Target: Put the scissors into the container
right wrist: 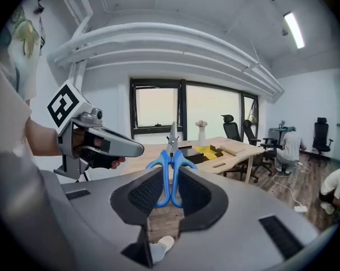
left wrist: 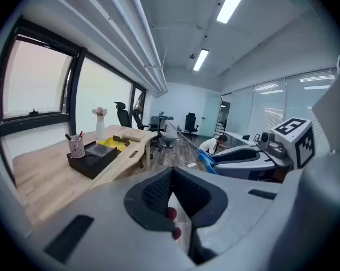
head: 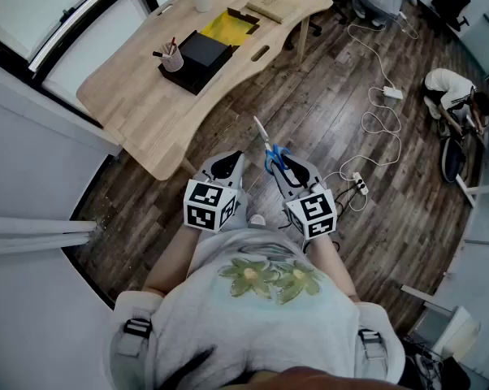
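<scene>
The right gripper [head: 287, 171] is clamping its fingers [right wrist: 143, 195] on the blue handles of the scissors [right wrist: 171, 154], whose blades are pointing up and away from the person, above the wooden floor [head: 350, 96]. The left gripper [left wrist: 171, 199] is hanging just beside it, with its fingers pressed together on nothing. The mesh pen cup [head: 172, 58] is standing against the black desk tray [head: 201, 55] on the wooden worktop [head: 143, 108], well apart from both grippers.
</scene>
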Demonstrator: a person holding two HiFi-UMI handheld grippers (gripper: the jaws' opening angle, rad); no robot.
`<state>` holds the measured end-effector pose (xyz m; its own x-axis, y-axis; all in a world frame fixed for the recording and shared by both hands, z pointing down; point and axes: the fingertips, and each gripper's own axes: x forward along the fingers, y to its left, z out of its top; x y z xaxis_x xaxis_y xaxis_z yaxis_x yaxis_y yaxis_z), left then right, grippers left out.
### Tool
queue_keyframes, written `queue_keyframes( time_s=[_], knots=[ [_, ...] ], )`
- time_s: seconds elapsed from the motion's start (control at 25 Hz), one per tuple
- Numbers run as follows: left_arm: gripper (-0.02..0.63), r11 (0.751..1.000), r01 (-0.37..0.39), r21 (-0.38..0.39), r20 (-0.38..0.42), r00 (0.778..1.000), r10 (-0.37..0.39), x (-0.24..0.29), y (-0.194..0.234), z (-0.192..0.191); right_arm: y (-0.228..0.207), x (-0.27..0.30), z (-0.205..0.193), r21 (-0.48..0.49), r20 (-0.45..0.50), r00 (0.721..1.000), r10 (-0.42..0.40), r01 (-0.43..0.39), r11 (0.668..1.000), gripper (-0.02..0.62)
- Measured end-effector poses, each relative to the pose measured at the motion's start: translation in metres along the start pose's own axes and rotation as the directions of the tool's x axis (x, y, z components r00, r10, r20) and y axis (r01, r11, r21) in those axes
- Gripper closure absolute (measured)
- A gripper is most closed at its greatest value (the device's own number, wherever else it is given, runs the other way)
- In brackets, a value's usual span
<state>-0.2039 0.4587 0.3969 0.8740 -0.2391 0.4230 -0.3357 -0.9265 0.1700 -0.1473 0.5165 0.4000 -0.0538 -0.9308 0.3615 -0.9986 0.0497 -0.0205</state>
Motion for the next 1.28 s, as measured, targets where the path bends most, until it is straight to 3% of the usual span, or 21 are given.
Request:
queue_keyframes(
  time_s=[0.48, 0.72, 0.96, 1.28],
  knots=[
    [0.6, 0.999, 0.037, -0.005, -0.021, 0.999, -0.037, 0.061, 0.026, 0.018, -0.042, 0.035, 0.006, 0.026, -0.006, 1.0, -0.017, 0.017, 1.0, 0.509],
    [0.6, 0.999, 0.031, -0.024, -0.048, 0.998, -0.032, 0.108, 0.064, 0.035, -0.083, 0.084, 0.016, 0.043, -0.026, 1.0, -0.013, 0.015, 0.999, 0.508],
    [0.6, 0.998, 0.038, -0.058, -0.021, 0.999, -0.039, 0.157, 0.108, 0.07, -0.125, 0.146, 0.038, 0.037, -0.045, 0.999, 0.008, -0.007, 0.999, 0.508],
    [0.6, 0.996, 0.046, -0.073, -0.029, 0.998, -0.048, 0.193, 0.159, 0.088, -0.163, 0.211, 0.054, 0.057, -0.095, 0.995, 0.02, -0.015, 0.998, 0.508]
  ],
)
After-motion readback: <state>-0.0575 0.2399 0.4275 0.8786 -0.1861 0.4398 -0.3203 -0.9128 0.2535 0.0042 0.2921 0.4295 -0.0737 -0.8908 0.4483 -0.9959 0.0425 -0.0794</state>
